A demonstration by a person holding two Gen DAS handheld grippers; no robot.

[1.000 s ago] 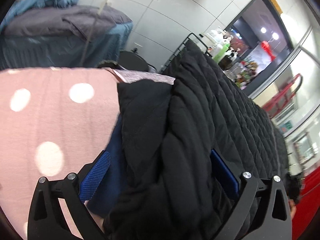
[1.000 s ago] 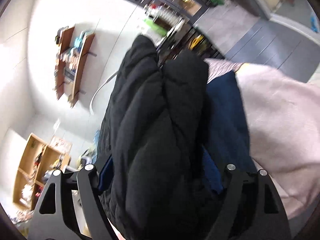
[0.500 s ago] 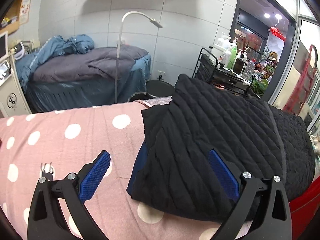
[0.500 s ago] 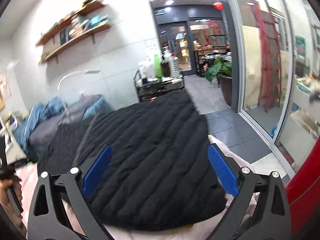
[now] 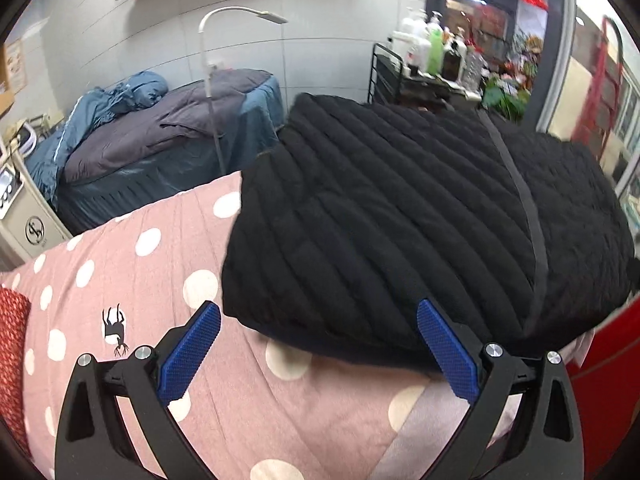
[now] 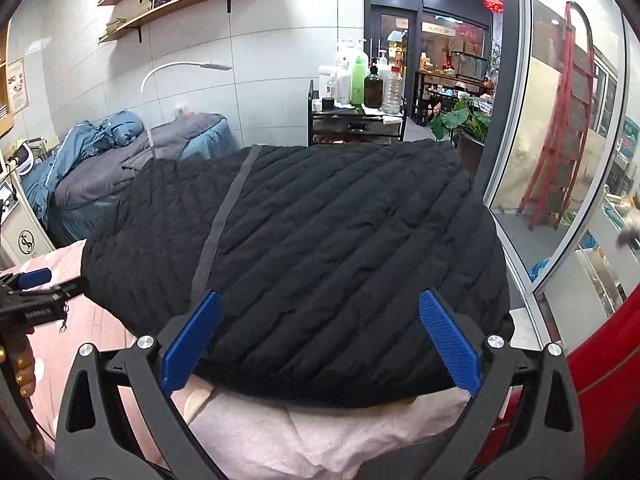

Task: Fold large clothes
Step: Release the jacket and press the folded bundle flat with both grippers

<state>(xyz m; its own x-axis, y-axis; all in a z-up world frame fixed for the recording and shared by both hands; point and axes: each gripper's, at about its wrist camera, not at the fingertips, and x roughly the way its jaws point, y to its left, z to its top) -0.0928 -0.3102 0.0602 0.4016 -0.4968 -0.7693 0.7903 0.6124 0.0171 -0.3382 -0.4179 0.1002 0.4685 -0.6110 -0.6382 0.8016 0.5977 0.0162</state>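
Observation:
A black quilted jacket (image 5: 400,216) lies folded flat on a pink polka-dot bed cover (image 5: 132,288); it also shows in the right wrist view (image 6: 332,260), with a grey strip running across it. My left gripper (image 5: 318,344) is open and empty, just short of the jacket's near edge. My right gripper (image 6: 318,340) is open and empty, hovering at the jacket's near edge. The left gripper also shows at the left edge of the right wrist view (image 6: 32,284).
A blue-covered treatment bed (image 5: 160,136) with grey bedding stands behind, with a white lamp (image 5: 240,16) beside it. A black cart with bottles (image 6: 360,92) stands at the back. A glass door (image 6: 560,140) is on the right. A red cushion (image 5: 12,344) lies at the left.
Both grippers held the jacket one second ago, then let go and opened. They have drawn back, and the jacket now lies flat on the bed cover.

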